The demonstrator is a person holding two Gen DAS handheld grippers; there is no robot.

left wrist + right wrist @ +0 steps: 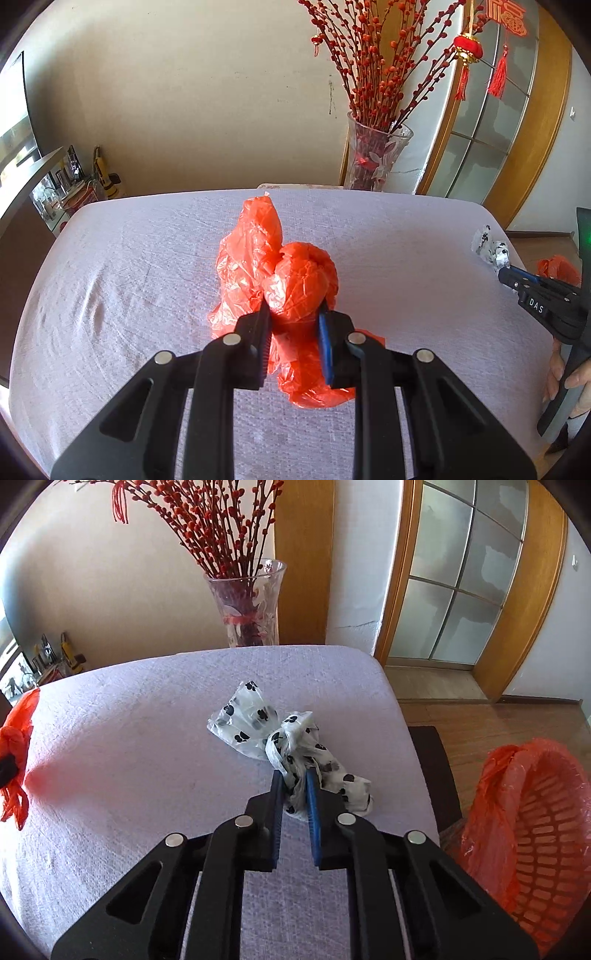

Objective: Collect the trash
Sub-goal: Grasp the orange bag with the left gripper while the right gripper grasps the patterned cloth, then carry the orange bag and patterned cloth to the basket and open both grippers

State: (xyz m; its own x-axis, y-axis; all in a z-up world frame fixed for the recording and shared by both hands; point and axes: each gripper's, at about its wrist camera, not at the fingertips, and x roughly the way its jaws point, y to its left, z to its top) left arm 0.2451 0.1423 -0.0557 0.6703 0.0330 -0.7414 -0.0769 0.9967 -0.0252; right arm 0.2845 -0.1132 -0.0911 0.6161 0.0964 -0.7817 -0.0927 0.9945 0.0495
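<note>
A worktop (110, 258) under a pale lilac cloth fills both views, with a cream wall behind, a glass vase (246, 602) of red berry branches at the far edge and a frosted-glass door (454, 576) in a wood frame beyond the right corner

The left gripper (295, 314) is clamped on the knotted ball of an orange plastic bag (273, 273) near the middle of the worktop, its loose tail trailing below the jaws. The right gripper (294, 779) is pinched on the twisted middle of a clear bag with black paw prints (280, 742), which lies close to the right edge. An orange basket lined with an orange bag (532, 830) stands on the floor past that edge, probably where the trash goes

Risks from here, as I judge them:
- thin film can slide out of the pads on the lift, most likely the paw-print bag, which is held by a narrow twist only
- either bag's loose end could drag on the cloth and pull it, or catch on the basket rim and hang outside
- a wide swing near the far edge could knock the vase

Writing: white letters "DAS" on the right gripper's side in the left wrist view, and a red paper ornament (508, 14) with a Chinese character high on the door, too cropped to read surely
</note>
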